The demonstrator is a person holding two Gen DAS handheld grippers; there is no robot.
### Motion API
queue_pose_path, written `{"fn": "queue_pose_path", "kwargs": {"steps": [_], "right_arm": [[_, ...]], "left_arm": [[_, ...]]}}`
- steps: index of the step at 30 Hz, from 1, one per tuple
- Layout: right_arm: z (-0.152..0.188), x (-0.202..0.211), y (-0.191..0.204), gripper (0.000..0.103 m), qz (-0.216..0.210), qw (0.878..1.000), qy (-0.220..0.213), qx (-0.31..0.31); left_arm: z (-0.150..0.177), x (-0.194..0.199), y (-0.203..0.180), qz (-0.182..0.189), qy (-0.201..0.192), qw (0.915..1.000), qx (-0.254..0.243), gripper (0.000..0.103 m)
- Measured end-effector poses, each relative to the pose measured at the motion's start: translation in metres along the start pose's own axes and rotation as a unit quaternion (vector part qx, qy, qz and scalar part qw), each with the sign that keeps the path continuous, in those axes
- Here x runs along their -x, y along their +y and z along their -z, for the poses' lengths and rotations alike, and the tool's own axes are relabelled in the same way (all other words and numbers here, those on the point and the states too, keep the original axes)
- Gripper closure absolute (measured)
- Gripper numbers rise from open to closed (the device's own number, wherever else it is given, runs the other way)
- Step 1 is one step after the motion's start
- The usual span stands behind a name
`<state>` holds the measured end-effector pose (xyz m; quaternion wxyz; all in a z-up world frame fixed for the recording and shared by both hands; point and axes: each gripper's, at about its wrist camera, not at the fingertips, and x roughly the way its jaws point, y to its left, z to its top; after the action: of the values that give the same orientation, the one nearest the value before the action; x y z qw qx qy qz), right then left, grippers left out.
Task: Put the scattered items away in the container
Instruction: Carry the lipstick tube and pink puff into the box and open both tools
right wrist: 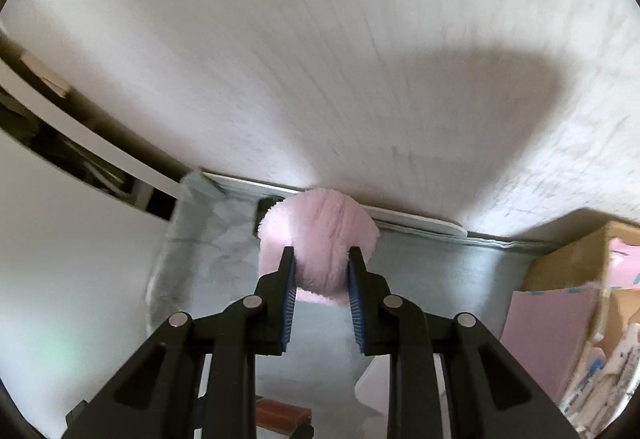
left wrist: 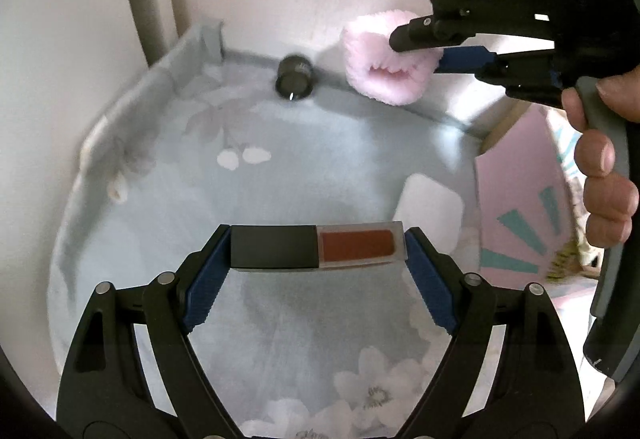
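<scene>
My left gripper [left wrist: 318, 247] is shut on a lip gloss tube [left wrist: 316, 246] with a black cap and a clear body of red-brown gloss, held crosswise above the floral bedsheet [left wrist: 280, 339]. My right gripper [right wrist: 322, 265] is shut on a fluffy pink puff [right wrist: 320, 235] and holds it in the air near the wall; it also shows in the left wrist view [left wrist: 424, 51] with the puff [left wrist: 380, 67]. The cardboard box [right wrist: 568, 263] with pink flaps stands at the right, also in the left wrist view [left wrist: 520, 207].
A small dark round jar [left wrist: 294, 77] lies on its side by the wall edge of the bed. A white square pad [left wrist: 430, 201] lies on the sheet near the box. Two small white bits [left wrist: 242, 157] lie mid-sheet. The white wall is close behind.
</scene>
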<state>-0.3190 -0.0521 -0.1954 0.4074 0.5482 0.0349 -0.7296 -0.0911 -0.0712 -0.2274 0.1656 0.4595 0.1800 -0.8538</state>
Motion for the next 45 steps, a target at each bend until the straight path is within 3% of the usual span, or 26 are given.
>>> {"fn": "queue_pose_path", "kwargs": {"steps": [6,12,19,25,36,45], "right_arm": [[0.002,0.057,0.017,0.081,-0.020,0.998,-0.046,0.029],[0.004,0.133,0.004,0.081,-0.023,0.994,-0.101,0.044],[0.018,0.214,-0.038,0.081,0.011,0.988,-0.149,0.046],[0.038,0.256,-0.092,0.081,0.049,0.985,-0.163,0.022],[0.085,0.274,-0.184,0.081,0.122,0.983,-0.137,-0.018],[0.111,0.253,-0.231,0.081,0.113,0.988,-0.094,-0.041]], "left_arm": [[-0.028,0.034,-0.008,0.011,-0.039,0.9983,-0.043,0.020],[-0.058,0.067,-0.035,0.035,-0.066,0.9942,-0.078,0.020],[-0.082,0.082,-0.097,0.081,-0.080,0.9857,-0.124,0.020],[-0.088,0.082,-0.156,0.123,-0.068,0.9766,-0.163,0.020],[-0.072,0.049,-0.234,0.135,-0.029,0.9672,-0.213,0.020],[-0.052,0.024,-0.262,0.121,-0.010,0.9636,-0.238,0.020]]}}
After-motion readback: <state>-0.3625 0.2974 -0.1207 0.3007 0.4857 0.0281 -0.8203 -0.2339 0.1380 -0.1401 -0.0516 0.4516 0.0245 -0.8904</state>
